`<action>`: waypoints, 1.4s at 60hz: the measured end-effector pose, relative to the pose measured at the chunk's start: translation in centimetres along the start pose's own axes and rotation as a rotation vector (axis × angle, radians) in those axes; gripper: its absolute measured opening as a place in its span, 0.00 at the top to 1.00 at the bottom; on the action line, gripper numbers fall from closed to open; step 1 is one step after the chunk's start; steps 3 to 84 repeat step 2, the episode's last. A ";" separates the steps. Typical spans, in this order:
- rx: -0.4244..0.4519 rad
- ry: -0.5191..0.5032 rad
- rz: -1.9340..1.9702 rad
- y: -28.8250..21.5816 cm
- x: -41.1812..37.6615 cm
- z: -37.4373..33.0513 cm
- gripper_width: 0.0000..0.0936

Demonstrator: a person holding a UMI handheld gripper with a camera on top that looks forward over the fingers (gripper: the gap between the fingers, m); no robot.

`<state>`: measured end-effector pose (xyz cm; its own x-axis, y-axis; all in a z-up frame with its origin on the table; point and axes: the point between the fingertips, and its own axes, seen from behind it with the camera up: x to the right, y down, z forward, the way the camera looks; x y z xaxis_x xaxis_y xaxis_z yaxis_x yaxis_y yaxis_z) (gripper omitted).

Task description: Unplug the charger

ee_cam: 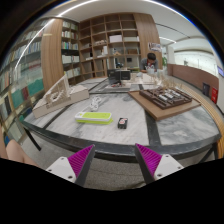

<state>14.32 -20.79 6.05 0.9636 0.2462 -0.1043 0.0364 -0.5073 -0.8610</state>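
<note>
While shelves (105, 40) fill the far wall, a grey desk (95, 128) spreads ahead of the gripper (114, 160), whose purple-padded fingers (80, 159) stand spread apart with nothing between them. Beyond them on the desk lie a wooden tray (166, 98), a yellow-green dish (94, 118) and, beside it, a small black charger (122, 123).

The pads (82, 158) are magenta with a ribbed pattern. The tabletop (150, 130) is grey marbled. The tray (94, 118) is yellow-green. The charger (122, 123) is black. The shelves (110, 45) are brown.
</note>
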 end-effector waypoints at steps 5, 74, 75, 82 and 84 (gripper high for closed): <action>0.001 -0.026 0.005 0.2 -0.2 0.2 0.12; 0.001 -0.026 0.005 0.2 -0.2 0.2 0.12; 0.001 -0.026 0.005 0.2 -0.2 0.2 0.12; 0.001 -0.026 0.005 0.2 -0.2 0.2 0.12; 0.001 -0.026 0.005 0.2 -0.2 0.2 0.12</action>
